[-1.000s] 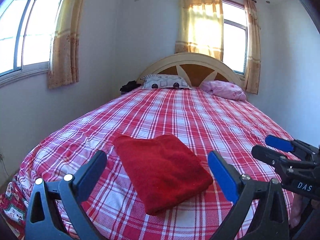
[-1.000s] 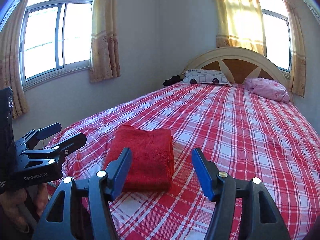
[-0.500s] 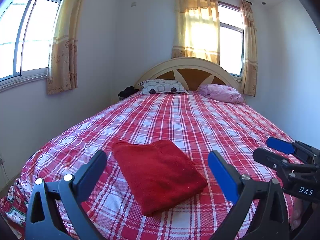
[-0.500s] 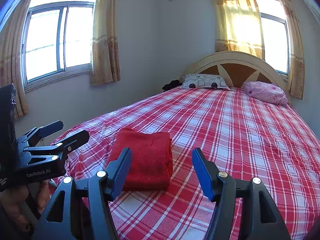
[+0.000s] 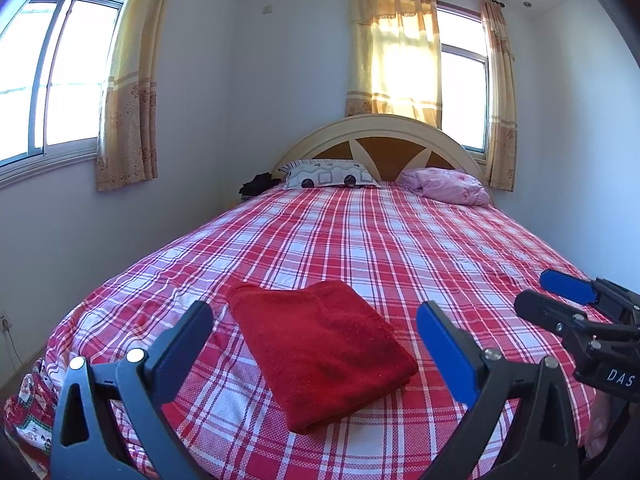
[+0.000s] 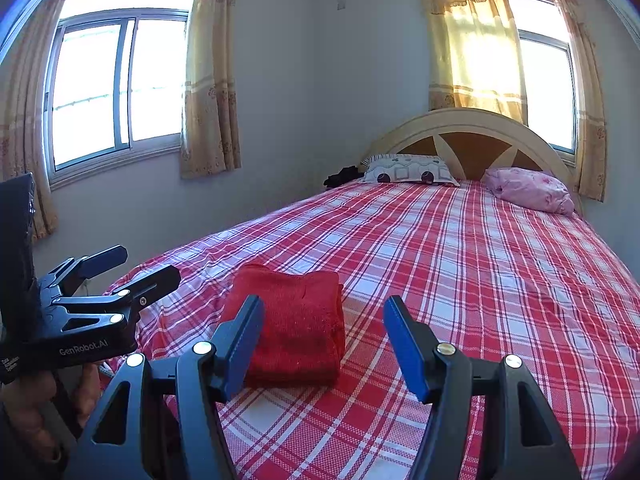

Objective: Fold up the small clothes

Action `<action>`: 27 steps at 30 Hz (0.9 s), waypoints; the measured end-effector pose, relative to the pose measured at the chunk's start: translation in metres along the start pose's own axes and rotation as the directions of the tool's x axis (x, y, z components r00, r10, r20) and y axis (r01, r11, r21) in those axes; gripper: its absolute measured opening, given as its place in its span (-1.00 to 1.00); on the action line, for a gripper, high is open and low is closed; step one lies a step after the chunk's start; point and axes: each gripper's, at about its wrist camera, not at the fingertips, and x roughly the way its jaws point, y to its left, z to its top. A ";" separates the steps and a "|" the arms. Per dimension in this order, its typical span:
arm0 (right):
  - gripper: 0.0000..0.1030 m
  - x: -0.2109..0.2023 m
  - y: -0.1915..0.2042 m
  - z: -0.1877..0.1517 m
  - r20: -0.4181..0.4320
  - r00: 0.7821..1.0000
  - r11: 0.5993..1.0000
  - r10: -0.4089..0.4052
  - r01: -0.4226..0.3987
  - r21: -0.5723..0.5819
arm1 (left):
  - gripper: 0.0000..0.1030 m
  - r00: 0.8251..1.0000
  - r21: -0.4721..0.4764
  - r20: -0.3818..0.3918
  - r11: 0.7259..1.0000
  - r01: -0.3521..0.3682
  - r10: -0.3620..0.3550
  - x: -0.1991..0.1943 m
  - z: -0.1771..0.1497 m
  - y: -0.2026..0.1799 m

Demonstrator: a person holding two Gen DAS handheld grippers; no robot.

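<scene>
1. left gripper (image 5: 314,334) has its jaws spread wide with nothing between them, hovering off the bed; the red folded garment (image 5: 320,346) sits at its 12 o'clock, flat on the plaid bedspread (image 5: 400,240) near the foot edge
2. right gripper (image 6: 322,340) is also parted and empty; the garment lies at its 11 o'clock
3. looks basically done to me; the risk is a finger snagging the fuzzy top layer if either tool dips back in, which would drag the fold open
4. it's also close to the mattress edge; a nudge toward the foot could slide it off
5. around: patterned pillow (image 5: 330,174) at 12, pink pillow (image 5: 446,186) at 1, dark bundle (image 5: 258,184) beside the patterned one, all well apart; nothing blocks the way
</scene>
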 end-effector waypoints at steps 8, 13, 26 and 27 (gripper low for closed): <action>0.23 -0.004 0.001 0.001 0.014 1.000 1.000 0.000 0.000 -0.001 | 1.00 0.999 -0.020 0.042 1.000 0.003 -0.002 -0.012 0.011 0.007; 0.23 -0.004 0.001 0.001 0.017 1.000 1.000 0.003 -0.003 -0.006 | 1.00 0.999 -0.048 0.043 0.999 -0.007 0.009 -0.013 0.014 0.014; 0.23 -0.007 0.001 0.000 0.026 1.000 1.000 0.013 -0.012 -0.010 | 1.00 0.999 -0.014 0.038 0.999 -0.037 0.038 -0.008 0.010 0.010; 0.23 -0.007 0.001 0.000 0.026 1.000 1.000 0.012 -0.012 -0.010 | 1.00 0.999 -0.006 0.037 0.999 -0.038 0.038 -0.006 0.009 0.009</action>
